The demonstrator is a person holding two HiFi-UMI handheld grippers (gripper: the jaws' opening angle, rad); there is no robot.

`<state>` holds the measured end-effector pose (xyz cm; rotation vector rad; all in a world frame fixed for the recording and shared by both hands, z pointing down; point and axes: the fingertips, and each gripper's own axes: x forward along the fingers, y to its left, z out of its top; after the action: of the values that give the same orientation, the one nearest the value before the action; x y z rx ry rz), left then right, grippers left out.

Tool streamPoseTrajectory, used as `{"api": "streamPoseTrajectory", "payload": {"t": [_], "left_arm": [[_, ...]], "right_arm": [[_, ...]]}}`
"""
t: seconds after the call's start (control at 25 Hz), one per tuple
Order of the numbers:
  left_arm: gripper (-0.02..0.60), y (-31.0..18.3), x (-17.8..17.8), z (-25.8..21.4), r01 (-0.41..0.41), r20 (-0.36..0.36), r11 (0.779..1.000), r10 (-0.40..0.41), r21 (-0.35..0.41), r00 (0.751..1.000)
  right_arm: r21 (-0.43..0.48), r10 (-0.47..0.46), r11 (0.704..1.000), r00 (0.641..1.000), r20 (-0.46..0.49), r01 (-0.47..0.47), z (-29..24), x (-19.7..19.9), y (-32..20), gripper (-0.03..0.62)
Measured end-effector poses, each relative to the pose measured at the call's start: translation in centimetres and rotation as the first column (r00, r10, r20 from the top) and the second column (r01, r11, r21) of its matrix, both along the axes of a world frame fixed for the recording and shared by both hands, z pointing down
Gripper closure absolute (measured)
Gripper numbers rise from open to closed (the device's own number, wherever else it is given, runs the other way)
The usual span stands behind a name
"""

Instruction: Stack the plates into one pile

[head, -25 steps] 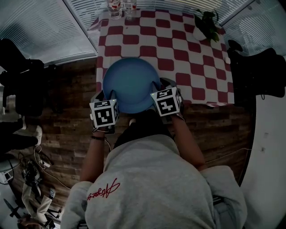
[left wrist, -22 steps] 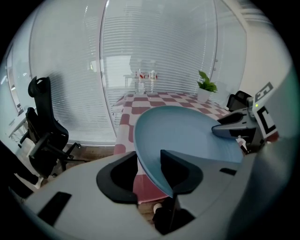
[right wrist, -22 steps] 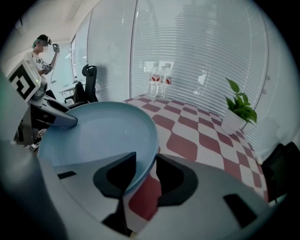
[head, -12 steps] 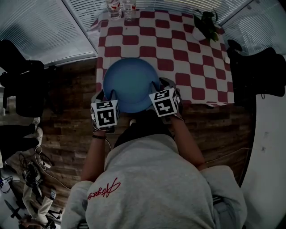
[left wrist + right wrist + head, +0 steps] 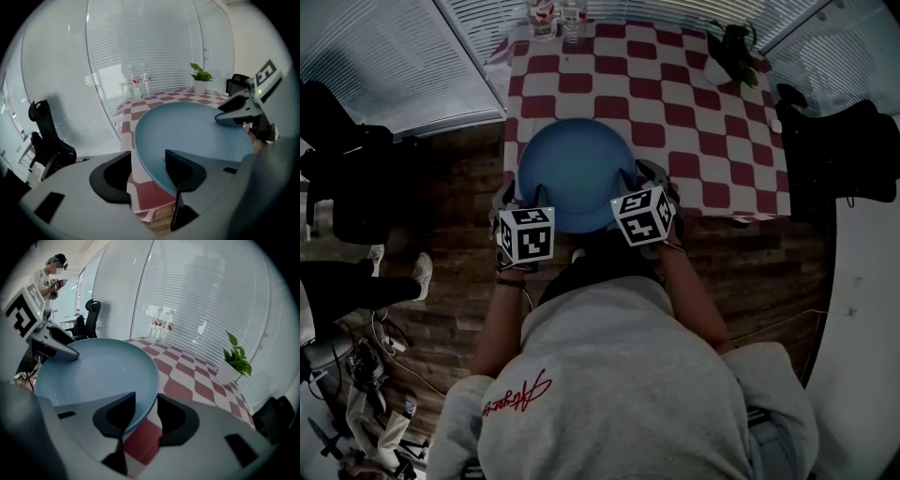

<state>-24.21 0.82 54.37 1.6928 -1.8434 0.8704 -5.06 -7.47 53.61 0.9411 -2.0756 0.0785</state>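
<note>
As the head view looks down past the person's grey sweatshirt, a round blue plate lies at the near edge of the table w/ a red-and-white checked cloth, its near rim hanging a little past that edge. The left gripper meets the rim at the near left & the right gripper at the near right. At the far end of the cloth stand clear bottles & a small green plant in a white pot, well apart from the plate. Left gripper view: the left gripper has its jaws wide & opening. The plate rim runs btwn them, w/ the right-hand pad over the plate's top face & the left-hand pad clear of the rim, cloth showing in the gap, so there is no grip. The right gripper shows across the plate at its rim. Right gripper view: the right gripper has narrow jaws closed on the plate rim, one pad over the top face, the other just outside the edge. The left gripper sits at the opposite rim. The plant & bottles stand beyond on the cloth. Single plate or a pile: can't tell.
</note>
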Motion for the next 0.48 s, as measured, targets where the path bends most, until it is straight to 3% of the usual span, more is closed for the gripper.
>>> {"api": "streamPoseTrajectory", "payload": {"t": [0.08,0.24,0.48], "left_arm": [[0.350,-0.09,-0.05,-0.13,-0.007,0.033,1.000,0.006,0.030,0.999],[0.347,0.00,0.01,-0.07,0.014,-0.020,0.997,-0.012,0.073,1.000],[0.347,-0.05,0.43,-0.18,-0.010,-0.026,0.996,0.013,0.093,1.000]], "right_arm": [[0.005,0.010,1.000,1.000,0.028,-0.010,-0.21,0.03,-0.04,0.457],[0.006,0.019,1.000,0.997,0.074,-0.019,-0.42,0.05,0.11,0.451],[0.016,0.038,0.999,0.992,0.118,-0.040,-0.77,0.34,0.16,0.422]]}}
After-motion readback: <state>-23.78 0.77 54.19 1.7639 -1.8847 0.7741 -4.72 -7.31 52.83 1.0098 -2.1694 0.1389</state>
